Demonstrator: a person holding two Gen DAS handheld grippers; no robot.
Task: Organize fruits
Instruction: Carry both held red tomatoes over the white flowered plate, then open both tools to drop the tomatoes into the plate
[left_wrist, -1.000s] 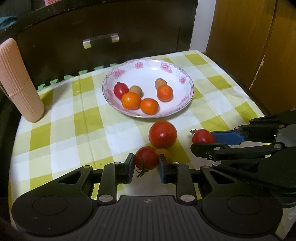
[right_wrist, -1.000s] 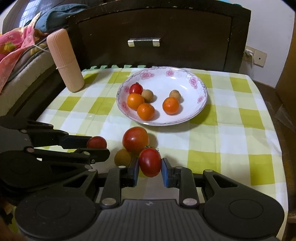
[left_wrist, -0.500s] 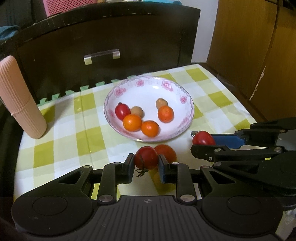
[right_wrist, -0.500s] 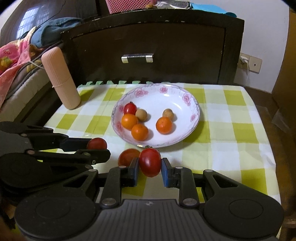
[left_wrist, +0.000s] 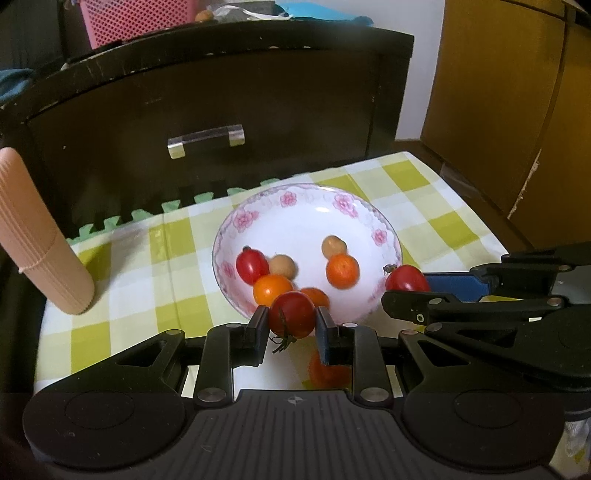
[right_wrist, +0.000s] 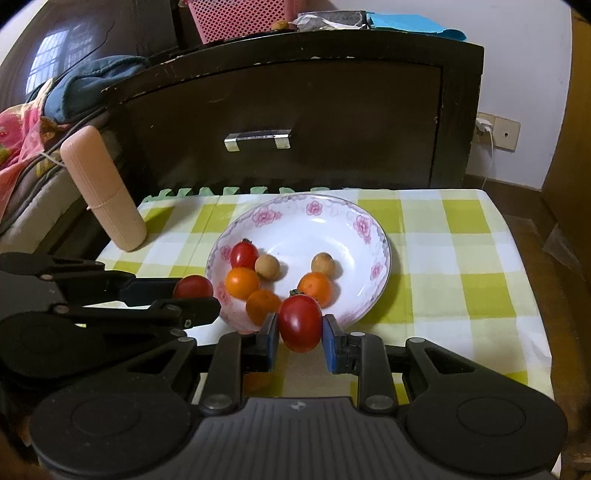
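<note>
A pink ribbed cylinder (right_wrist: 103, 188) stands tilted on the bench's yellow-green checked cloth (right_wrist: 454, 251), ahead and left of the right claw. Straight ahead rises a dark wooden cabinet (right_wrist: 332, 122) with a metal drawer handle (right_wrist: 257, 139). A pink mesh basket (right_wrist: 236, 16) sits on top. A wall socket (right_wrist: 496, 131) lies far right.

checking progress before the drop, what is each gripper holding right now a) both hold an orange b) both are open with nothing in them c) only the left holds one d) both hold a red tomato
d: the left gripper and the right gripper are each shut on a red tomato, just short of the plate.
</note>
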